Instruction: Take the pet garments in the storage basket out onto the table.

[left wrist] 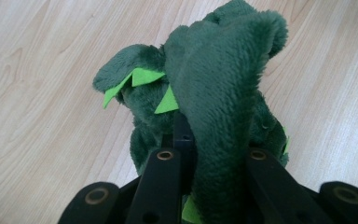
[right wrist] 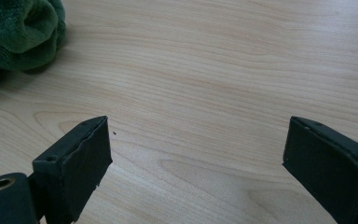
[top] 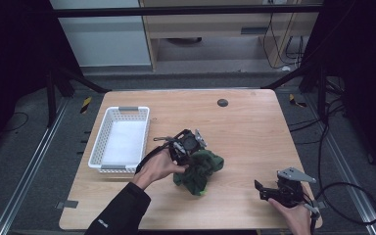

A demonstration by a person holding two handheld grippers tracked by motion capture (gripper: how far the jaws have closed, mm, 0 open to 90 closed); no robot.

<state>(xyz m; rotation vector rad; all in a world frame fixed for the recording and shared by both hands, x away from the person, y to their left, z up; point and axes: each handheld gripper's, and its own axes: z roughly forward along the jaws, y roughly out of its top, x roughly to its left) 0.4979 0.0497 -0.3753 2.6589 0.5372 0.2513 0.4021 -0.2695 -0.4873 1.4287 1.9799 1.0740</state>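
Note:
A dark green plush toy with light green felt bits lies near the middle of the wooden table. My left gripper reaches into it from the left and is shut on a thick fold of the plush. In the left gripper view the toy bulges up between the two black jaws of that gripper, over bare wood. My right gripper rests at the table's front right, apart from the toy, open with nothing between its pads. The right gripper view has the toy at its upper left corner.
A white slotted basket stands at the left of the table, with nothing in it. A small dark round disc sits near the far edge. Cables trail off the table's right side.

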